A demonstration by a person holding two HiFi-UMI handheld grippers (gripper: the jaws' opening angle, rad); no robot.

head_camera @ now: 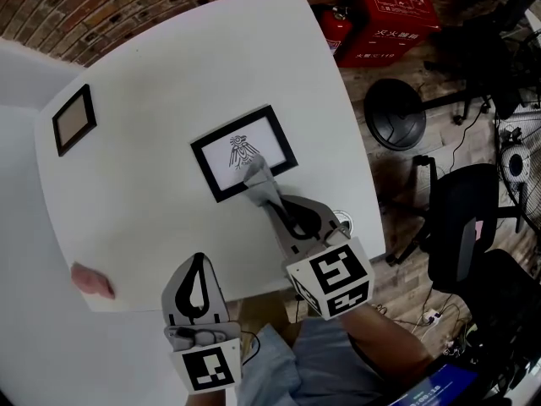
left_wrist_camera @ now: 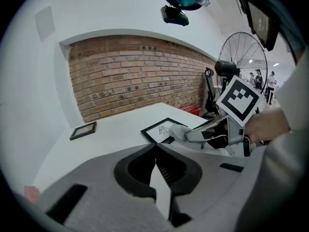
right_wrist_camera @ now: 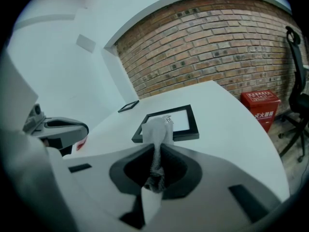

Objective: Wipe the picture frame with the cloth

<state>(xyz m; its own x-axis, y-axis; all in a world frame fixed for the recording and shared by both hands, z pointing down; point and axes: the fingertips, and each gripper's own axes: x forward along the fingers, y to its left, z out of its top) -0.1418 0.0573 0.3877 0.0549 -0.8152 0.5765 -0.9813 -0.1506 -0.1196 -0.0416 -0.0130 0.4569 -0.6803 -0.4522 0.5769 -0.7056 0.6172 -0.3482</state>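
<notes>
White bench (head_camera: 152,218) carries the picture frame (head_camera: 243,152), which lies flat on it: black border, white sheet, small insect-like drawing in the middle. Right claw (head_camera: 269,200) is just on the person's side of the picture frame and points toward it. Its jaws pinch the cloth (head_camera: 256,176), and the right gripper view shows a twisted strand of cloth (right_wrist_camera: 157,132) running up from between the closed tips of the right claw (right_wrist_camera: 155,148). Left claw (head_camera: 199,262) hangs well apart from the picture frame, nearer the person and to the frame's left, at the bench edge. In the left gripper view the jaws of the left claw (left_wrist_camera: 155,148) are pressed together with nothing between them. A small dark frame (head_camera: 74,118) lies far to the left of the picture frame. The pale grey cloth has its bunched free end resting on the picture frame's near border and over the glass beside the drawing. A small pink thing (head_camera: 91,279), too blurred to identify, lies left of the picture frame and nearer the person.
</notes>
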